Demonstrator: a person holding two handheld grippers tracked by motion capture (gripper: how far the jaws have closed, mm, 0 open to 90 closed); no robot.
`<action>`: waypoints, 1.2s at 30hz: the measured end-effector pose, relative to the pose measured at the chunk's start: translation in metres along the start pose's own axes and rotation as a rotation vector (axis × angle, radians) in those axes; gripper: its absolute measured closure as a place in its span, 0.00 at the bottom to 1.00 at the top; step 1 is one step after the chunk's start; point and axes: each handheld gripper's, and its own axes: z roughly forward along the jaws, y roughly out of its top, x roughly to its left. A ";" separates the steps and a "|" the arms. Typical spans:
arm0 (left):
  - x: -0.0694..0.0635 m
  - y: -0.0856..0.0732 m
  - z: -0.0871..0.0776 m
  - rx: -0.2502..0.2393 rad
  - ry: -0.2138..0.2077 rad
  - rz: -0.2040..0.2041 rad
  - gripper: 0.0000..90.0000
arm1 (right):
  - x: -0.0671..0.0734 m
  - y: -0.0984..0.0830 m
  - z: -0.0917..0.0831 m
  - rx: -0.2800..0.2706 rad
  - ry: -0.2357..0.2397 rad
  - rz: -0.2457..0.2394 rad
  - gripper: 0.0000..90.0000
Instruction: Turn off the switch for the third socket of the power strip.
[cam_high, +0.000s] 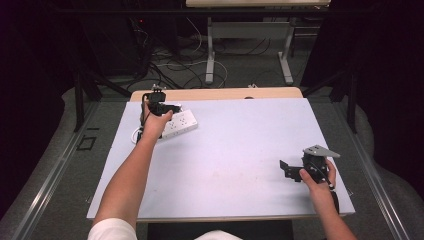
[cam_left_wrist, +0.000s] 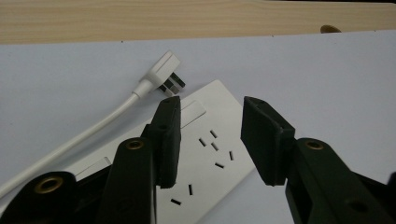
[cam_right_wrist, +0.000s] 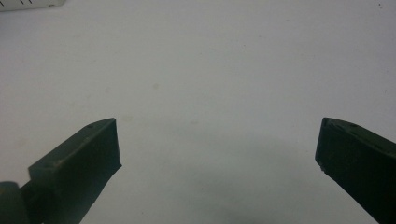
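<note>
Power strip (cam_left_wrist: 205, 154) white, slotted, cord (cam_left_wrist: 79, 137) attached, plug (cam_left_wrist: 161, 74) loose.

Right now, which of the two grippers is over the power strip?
The left gripper, at the table's far left: its open jaws straddle the white power strip, beside the plug. The right gripper stands open over bare table.

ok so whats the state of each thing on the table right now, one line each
power strip: lying flat on the white table top, sockets up, nothing plugged into the sockets in view
plug: unplugged, lying on the table beside the strip's end, prongs bare
cord: slack, lying loose alongside the strip
left hand-held gripper: open, jaws over the strip, holding nothing
right hand-held gripper: wide open over bare table, holding nothing
</note>
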 end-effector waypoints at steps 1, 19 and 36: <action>0.000 0.000 0.001 0.005 -0.007 -0.006 0.66 | 0.000 0.000 0.000 0.003 -0.005 0.001 0.00; -0.001 0.000 0.032 -0.020 0.007 -0.018 0.80 | 0.000 -0.002 0.002 0.005 -0.014 0.012 0.00; 0.003 -0.004 0.053 -0.034 0.025 -0.043 1.00 | 0.002 -0.003 0.003 0.013 0.000 -0.002 0.00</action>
